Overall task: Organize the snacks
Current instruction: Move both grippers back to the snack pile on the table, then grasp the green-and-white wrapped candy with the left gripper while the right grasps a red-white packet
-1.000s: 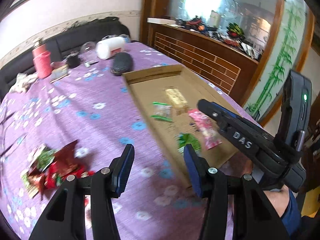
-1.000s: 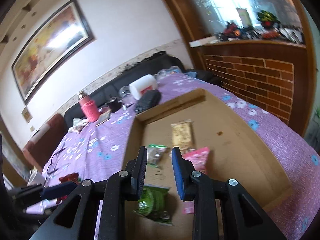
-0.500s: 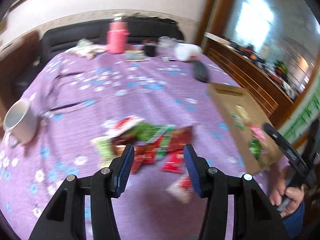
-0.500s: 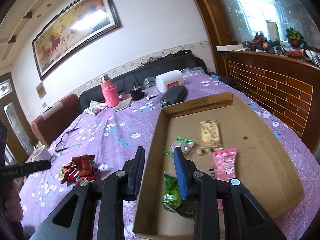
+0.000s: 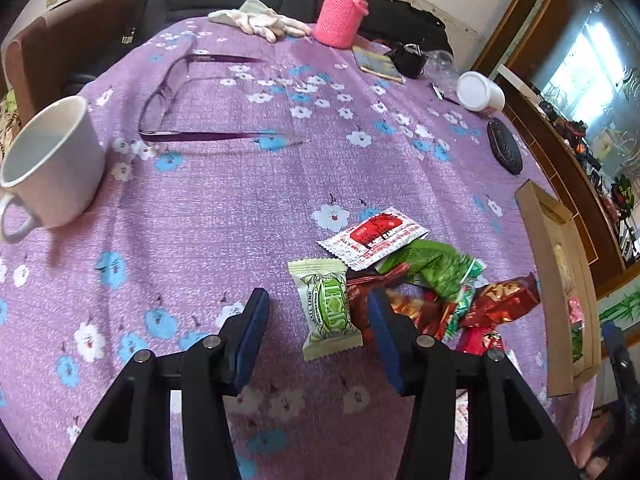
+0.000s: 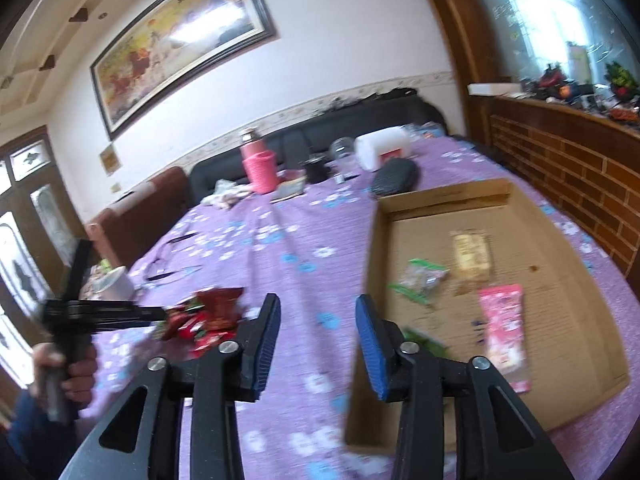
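1. In my left wrist view the pale green snack packet (image 5: 329,309) lies flat on the worktop (image 5: 224,208) at lower centre, its long axis running up and down the frame and tilted slightly, crimped ends at top and bottom.
2. My left gripper (image 5: 318,336) hangs released over it, nothing pinched; the packet sits in the gap, nearer the right-hand finger.
3. Just right of it is the heap of snacks (image 5: 432,284): a white and red sachet (image 5: 374,237) lying on a diagonal, a green wrapper (image 5: 436,266) and dark red packets (image 5: 500,298), overlapping one another.
4. The print on the wrappers is too small for me to read.
5. In my right wrist view the right gripper (image 6: 318,344) has its jaws opening with nothing between them; it hovers over the near left wall of the cardboard tray (image 6: 370,248).
6. Inside the tray a pink packet (image 6: 504,332) lies lengthwise at lower right, a tan bar (image 6: 471,254) above it and a clear packet with green ends (image 6: 420,280) to the left.
7. The worktop wears a purple cloth with white and blue flowers, carrying a white mug (image 5: 48,168), spectacles (image 5: 176,100) and a pink-sleeved flask (image 5: 342,12).
8. Behind are a black sofa (image 6: 360,120), a framed painting (image 6: 180,36) and a brick-faced counter (image 6: 580,168).
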The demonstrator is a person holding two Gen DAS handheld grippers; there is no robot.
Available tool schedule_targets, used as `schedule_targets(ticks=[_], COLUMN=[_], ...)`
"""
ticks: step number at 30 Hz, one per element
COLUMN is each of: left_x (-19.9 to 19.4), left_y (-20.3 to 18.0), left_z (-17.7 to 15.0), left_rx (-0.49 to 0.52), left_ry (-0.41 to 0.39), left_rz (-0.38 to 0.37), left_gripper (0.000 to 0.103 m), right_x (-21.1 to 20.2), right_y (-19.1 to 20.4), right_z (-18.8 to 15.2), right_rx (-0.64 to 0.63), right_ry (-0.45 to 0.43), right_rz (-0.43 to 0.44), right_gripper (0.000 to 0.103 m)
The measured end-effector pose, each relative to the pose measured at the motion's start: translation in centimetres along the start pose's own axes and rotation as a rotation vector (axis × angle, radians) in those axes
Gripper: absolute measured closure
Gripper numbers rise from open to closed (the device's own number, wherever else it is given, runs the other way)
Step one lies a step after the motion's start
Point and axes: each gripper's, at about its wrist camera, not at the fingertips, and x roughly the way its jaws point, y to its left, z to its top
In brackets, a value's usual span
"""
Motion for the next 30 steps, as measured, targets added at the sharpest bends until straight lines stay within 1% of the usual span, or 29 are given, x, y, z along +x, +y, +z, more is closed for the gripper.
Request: schedule_targets(ticks=[2,4,6,7,9,10,12,14,16,18,20,21,22,23,24,27,28,30], left_x=[0.3,0.7,0.8,0.8,0.7,0.7,0.5,0.4,0.3,0.3,0.2,0.3,0.3,0.3,0.3,0.1,0.1,-0.2], left_y=[-0.1,-0.3,-0.7,-0.8,-0.9,-0.9,-0.6,-0.3,-0.2,-0.3,-0.2,-0.3,-0.3,-0.3,-0.3,-0.2,-0.2,0.1], left_z=[0.0,0.0,-0.2,-0.4,-0.6,-0.6,-0.7,-0.7,-0.7,-0.8,-0.8,-0.8,-0.8,-0.8,-0.8,-0.8,-0.8,-0.7], left_rx=[0.016,0.038,0.074,0.085,0.104,0.109,0.1,0.09,0.083,0.082,0.084,0.083,0.082,0.083,0.087,0.081,0.077,0.059], left_ry=[-0.011,-0.017,-0.032,-0.037,-0.048,-0.05,-0.048,-0.045,-0.043,-0.043,-0.045,-0.044,-0.045,-0.047,-0.049,-0.053,-0.054,-0.063], left_rz=[0.015,0.037,0.081,0.098,0.139,0.147,0.131,0.119,0.115,0.115,0.117,0.115,0.115,0.117,0.119,0.111,0.108,0.072], left_gripper=[0.053,0.056,0.065,0.068,0.08,0.081,0.081,0.082,0.082,0.082,0.082,0.082,0.082,0.082,0.082,0.083,0.083,0.084], right_x=[0.4,1.3,2.6,3.2,4.8,5.5,6.9,7.9,8.8,9.7,10.9,11.4,11.9,12.2,12.4,12.3,12.1,11.7], right_y=[1.0,2.3,3.4,3.9,4.9,5.2,5.7,6.1,6.7,7.2,8.0,8.6,9.2,9.6,10.0,11.1,11.4,11.7], right_z=[0.1,0.1,-0.3,-0.5,-1.2,-1.6,-2.4,-3.2,-3.7,-3.9,-4.1,-4.3,-4.5,-4.5,-4.4,-3.1,-2.5,-1.2], right_rx=[0.012,0.025,0.042,0.05,0.065,0.077,0.112,0.126,0.114,0.105,0.061,0.029,0.0,-0.024,-0.048,-0.107,-0.126,-0.145], right_ry=[0.036,0.103,0.185,0.224,0.308,0.352,0.424,0.468,0.485,0.49,0.502,0.511,0.515,0.517,0.501,0.459,0.428,0.361], right_rz=[0.053,0.1,0.141,0.158,0.163,0.163,0.187,0.195,0.149,0.129,0.098,0.093,0.093,0.084,0.075,0.094,0.094,0.11], right_gripper=[0.052,0.052,0.052,0.052,0.052,0.052,0.051,0.051,0.051,0.051,0.051,0.055,0.076,0.078,0.079,0.086,0.086,0.086])
